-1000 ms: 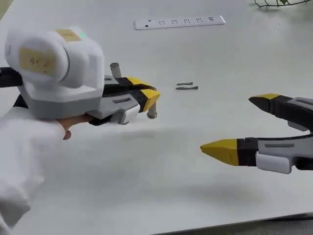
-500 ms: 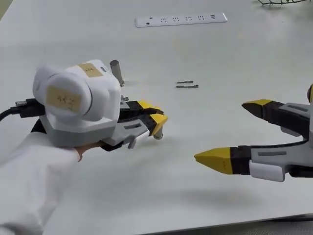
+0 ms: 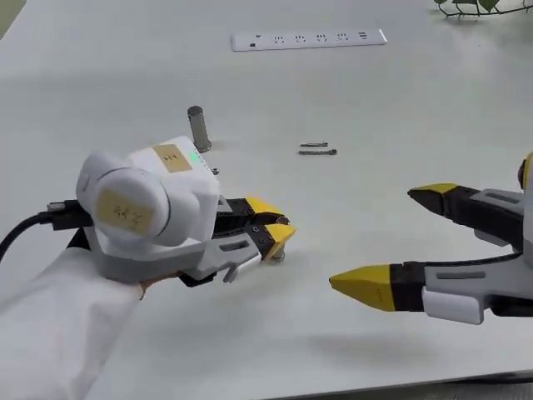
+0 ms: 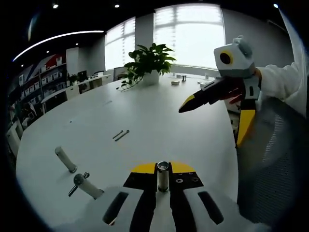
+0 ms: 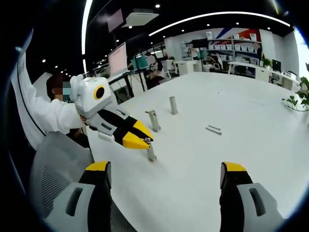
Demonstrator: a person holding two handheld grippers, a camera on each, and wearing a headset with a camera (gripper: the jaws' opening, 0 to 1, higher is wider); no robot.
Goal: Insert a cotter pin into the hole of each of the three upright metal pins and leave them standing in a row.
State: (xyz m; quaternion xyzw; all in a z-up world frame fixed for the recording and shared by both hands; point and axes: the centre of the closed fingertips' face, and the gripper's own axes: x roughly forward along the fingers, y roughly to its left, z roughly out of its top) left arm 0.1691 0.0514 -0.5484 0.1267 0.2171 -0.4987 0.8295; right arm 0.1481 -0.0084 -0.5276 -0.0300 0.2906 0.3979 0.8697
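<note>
My left gripper (image 3: 279, 236) is shut on an upright metal pin (image 3: 277, 251), whose round top shows between the jaws (image 4: 162, 175). In the right gripper view this pin (image 5: 150, 151) stands with its foot at or just above the white table. Two more pins stand farther left: a bare one (image 4: 65, 159) (image 3: 198, 127), and one with a cotter pin (image 4: 77, 186) through it (image 4: 87, 185). Two loose cotter pins (image 3: 318, 148) lie mid-table. My right gripper (image 3: 373, 238) is open and holds nothing, to the right of the held pin.
A white power strip (image 3: 308, 38) lies at the far side of the table. A potted plant (image 4: 147, 60) stands at a far corner. The table's front edge (image 3: 416, 390) runs just below the right gripper. A cable trails from the left gripper.
The left gripper has carried its pin nearer to the person and slightly right, away from the other two pins. The right gripper has stayed open, almost in place.
</note>
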